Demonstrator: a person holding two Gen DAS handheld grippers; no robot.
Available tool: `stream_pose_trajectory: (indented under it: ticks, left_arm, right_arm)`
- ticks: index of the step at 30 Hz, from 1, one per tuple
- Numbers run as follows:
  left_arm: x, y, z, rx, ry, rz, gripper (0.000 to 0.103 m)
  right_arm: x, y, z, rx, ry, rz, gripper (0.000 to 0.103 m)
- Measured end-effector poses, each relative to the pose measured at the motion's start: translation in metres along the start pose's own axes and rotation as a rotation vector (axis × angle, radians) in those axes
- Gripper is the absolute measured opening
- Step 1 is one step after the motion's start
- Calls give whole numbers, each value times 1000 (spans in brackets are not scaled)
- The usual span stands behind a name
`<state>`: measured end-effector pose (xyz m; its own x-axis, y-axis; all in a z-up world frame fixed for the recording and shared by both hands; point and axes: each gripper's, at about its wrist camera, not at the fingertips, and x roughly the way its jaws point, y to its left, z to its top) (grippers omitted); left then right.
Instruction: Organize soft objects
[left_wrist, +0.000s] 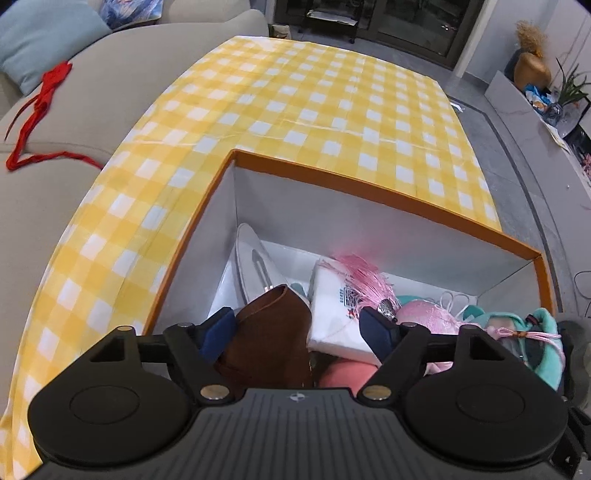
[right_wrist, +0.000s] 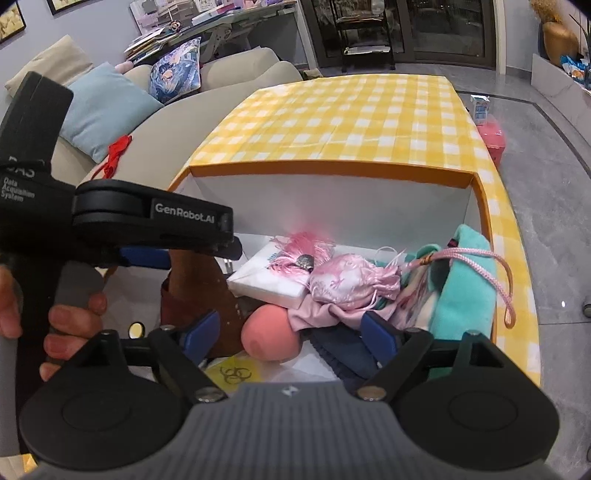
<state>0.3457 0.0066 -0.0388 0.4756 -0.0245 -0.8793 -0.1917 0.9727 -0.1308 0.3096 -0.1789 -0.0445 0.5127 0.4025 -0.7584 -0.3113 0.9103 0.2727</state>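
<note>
An orange-rimmed box (left_wrist: 332, 177) (right_wrist: 332, 168) with white walls stands on the yellow checked table. Inside lie a brown leather pouch (left_wrist: 273, 332) (right_wrist: 192, 291), a white tissue pack (left_wrist: 332, 314) (right_wrist: 266, 277), a pink tassel (left_wrist: 365, 280), a pink satin pouch (right_wrist: 343, 277), a coral ball (right_wrist: 269, 332), a teal cloth (right_wrist: 465, 295) and a dark blue cloth (right_wrist: 340, 350). My left gripper (left_wrist: 299, 328) is open over the box with the brown pouch between its fingers; it also shows in the right wrist view (right_wrist: 147, 254). My right gripper (right_wrist: 291, 332) is open above the coral ball.
A beige sofa (left_wrist: 110, 74) with a light blue cushion (right_wrist: 103, 107) and a red ribbon (left_wrist: 40, 107) stands left of the table. A pink container (right_wrist: 493, 136) sits on the floor at the right. A yellow biohazard bag (right_wrist: 232, 373) lies at the box's near side.
</note>
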Motion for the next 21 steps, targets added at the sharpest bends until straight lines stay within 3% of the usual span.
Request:
stream_pose_trajectory:
  ticks: [3, 6, 9, 11, 14, 19, 21]
  left_arm:
    - [-18, 4, -1, 5, -29, -74, 96]
    - [-41, 5, 0, 7, -54, -84, 97]
    - [-70, 18, -8, -94, -78, -131, 97]
    - [-89, 21, -17, -102, -105, -97, 97]
    - [-111, 14, -31, -19, -153, -12, 97]
    - [-141, 21, -55, -57, -152, -100, 97]
    - [-153, 22, -65, -57, -166, -74, 97]
  right_arm:
    - [-5, 1, 0, 21, -5, 10, 89]
    - [-12, 3, -2, 33, 1, 8, 97]
    - [-23, 7, -5, 28, -24, -7, 97]
    - [-35, 7, -7, 52, -69, -16, 98]
    - [-58, 7, -13, 81, -142, -48, 98]
    - [-96, 10, -27, 103, -206, -138, 100]
    - [-111, 13, -35, 79, -221, -162, 100]
